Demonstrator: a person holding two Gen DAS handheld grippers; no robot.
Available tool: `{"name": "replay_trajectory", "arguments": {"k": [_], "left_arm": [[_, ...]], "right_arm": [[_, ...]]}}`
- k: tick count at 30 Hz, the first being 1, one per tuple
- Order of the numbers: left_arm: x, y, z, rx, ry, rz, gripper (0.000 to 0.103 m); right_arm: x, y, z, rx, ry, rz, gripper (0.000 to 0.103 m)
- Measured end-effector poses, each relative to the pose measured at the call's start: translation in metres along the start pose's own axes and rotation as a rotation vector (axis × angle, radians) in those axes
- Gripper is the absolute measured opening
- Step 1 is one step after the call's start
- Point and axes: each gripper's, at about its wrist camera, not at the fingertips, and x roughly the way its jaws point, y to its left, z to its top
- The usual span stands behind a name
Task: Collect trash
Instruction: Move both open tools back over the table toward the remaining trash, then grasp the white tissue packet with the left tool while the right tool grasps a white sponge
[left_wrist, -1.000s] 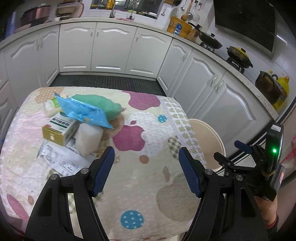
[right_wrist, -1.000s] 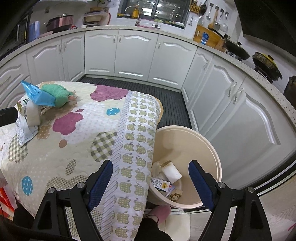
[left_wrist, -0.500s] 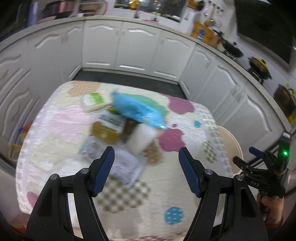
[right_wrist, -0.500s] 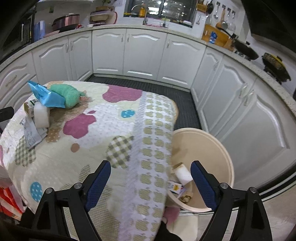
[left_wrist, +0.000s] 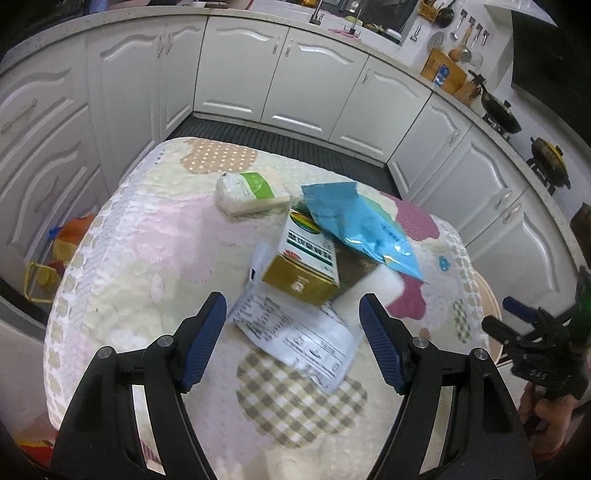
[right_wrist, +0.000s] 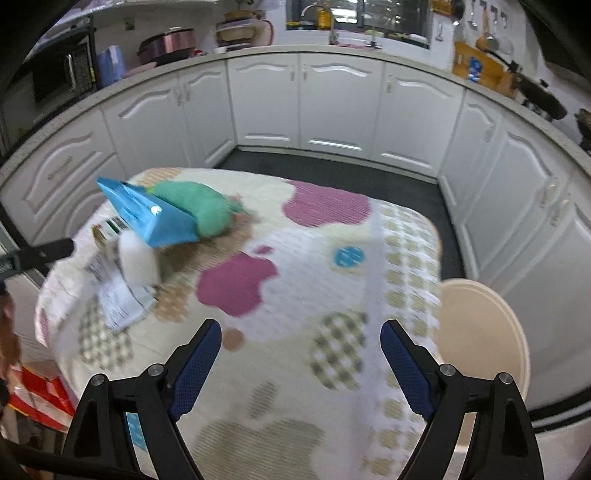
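A heap of trash lies on the patterned tablecloth (left_wrist: 155, 258): a printed paper slip (left_wrist: 295, 336), a gold and green carton (left_wrist: 306, 266), a white foam block (left_wrist: 376, 288), a blue foil bag (left_wrist: 358, 225) and a white and green tissue pack (left_wrist: 247, 192). My left gripper (left_wrist: 290, 343) hovers above the paper slip, its jaws opening, nothing held between them. My right gripper (right_wrist: 299, 365) stands open over bare cloth, empty. In the right wrist view the blue bag (right_wrist: 147, 214) leans on a green bundle (right_wrist: 199, 206). The beige bin (right_wrist: 480, 339) stands at the table's right edge.
White cabinets (right_wrist: 332, 103) ring the table, with a dark floor strip (right_wrist: 332, 170) between. A red and white bag (right_wrist: 40, 395) sits on the floor at the left. Orange and yellow things (left_wrist: 55, 251) lie on the floor left of the table.
My left gripper swung left across the table, from bare cloth to above the paper slip and carton. My right gripper moved left from above the bin to over the cloth.
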Motion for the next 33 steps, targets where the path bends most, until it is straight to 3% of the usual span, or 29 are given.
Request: {"name": "replay_trajectory", "arguments": {"k": [8,17,26,33], "left_arm": [[0.015,0.003,0.02,0.02,0.012,0.002,0.074],[0.038,0.041,0.061,0.016,-0.054,0.107,0.074],[0.089,0.05,0.096,0.186,-0.023,0.089,0.078],[0.121,0.044,0.104,0.382,0.089,0.022,0.078]], "right_arm": [[0.015,0.026,0.022,0.003,0.016,0.121,0.086],[0.055,0.07,0.021,0.05,0.065,0.267,0.086],[0.083,0.088,0.028,0.108,0.042,0.308,0.086],[0.087,0.093,0.031,0.091,0.03,0.31,0.086]]}}
